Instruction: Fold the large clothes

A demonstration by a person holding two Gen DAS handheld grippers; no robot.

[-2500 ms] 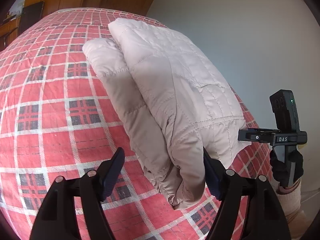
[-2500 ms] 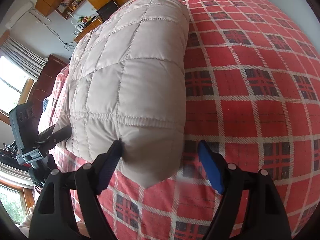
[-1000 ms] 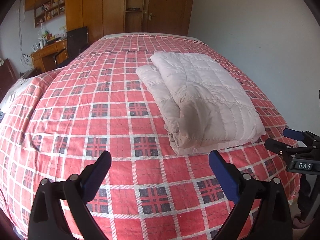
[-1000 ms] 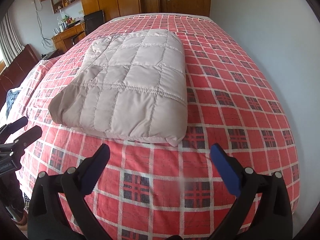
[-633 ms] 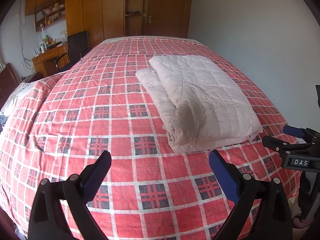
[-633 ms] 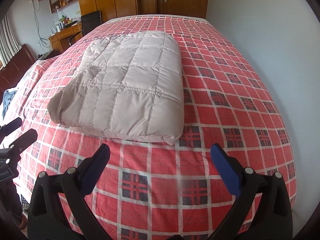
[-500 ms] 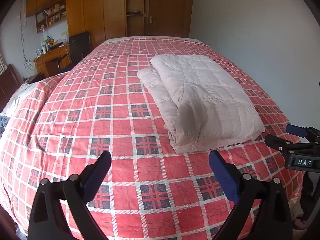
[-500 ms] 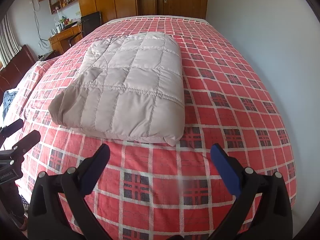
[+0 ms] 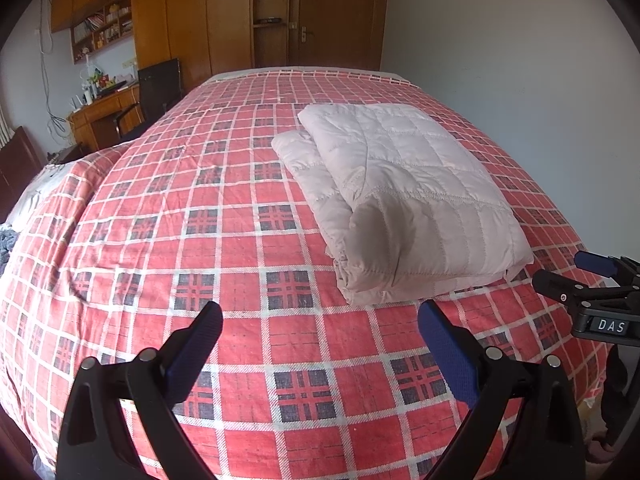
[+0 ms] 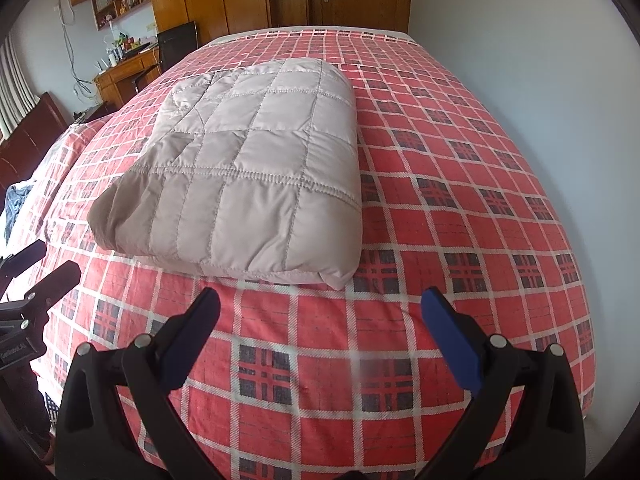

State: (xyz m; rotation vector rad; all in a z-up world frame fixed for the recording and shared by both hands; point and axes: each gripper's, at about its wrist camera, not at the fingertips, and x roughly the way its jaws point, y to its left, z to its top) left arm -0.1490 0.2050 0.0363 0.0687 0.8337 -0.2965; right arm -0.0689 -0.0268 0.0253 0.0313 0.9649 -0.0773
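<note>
Both black two-finger grippers, left and right, have drawn back from the pale quilted padded garment, jaws spread and empty, leaving it folded on the red plaid bedspread, so folding looks finished.

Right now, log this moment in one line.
left claw: open | right claw: open | quilted jacket: folded, on bed | untouched

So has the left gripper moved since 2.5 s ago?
Yes. The left gripper has backed away from the folded jacket: its open jaws then flanked the jacket's near end, and now the jacket lies well ahead on the bed.
</note>
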